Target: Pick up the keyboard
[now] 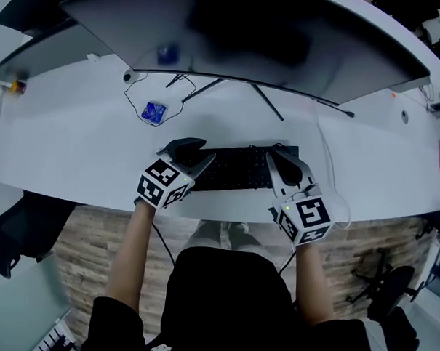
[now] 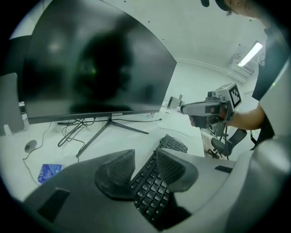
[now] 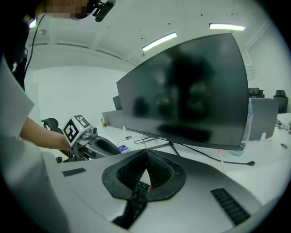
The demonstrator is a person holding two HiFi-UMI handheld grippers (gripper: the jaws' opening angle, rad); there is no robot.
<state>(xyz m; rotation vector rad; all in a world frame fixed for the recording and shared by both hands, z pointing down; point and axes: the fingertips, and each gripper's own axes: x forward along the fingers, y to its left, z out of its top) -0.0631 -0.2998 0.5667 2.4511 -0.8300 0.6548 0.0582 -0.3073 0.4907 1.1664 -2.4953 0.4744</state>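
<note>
White bench (image 1: 69,139), long and curved, carries a wide dark monitor (image 1: 248,41) toward its far edge and a black keyboard (image 1: 238,168) flat by the middle of its near edge. The left tongs (image 1: 194,154) stand spread, the keyboard's left end in their gap; the right tongs (image 1: 282,158) are pressed together above its right end. A blue card (image 1: 154,111) lies among cables. Wood-pattern floor (image 1: 94,231) shows below.

We see a black keyboard (image 1: 238,168) under both tongs, on a white counter (image 1: 76,143). The left tongs (image 1: 194,154) and right tongs (image 1: 280,158) are grey with black ribbed pads (image 2: 119,169). The marker cube (image 1: 161,183) on each is patterned in black-and-white squares. Beyond the left tongs lies a blue card (image 1: 154,111); beyond both tongs, a black-screened monitor (image 1: 248,34). Behind them, the floor (image 1: 94,231) shows beige-brown planks.
</note>
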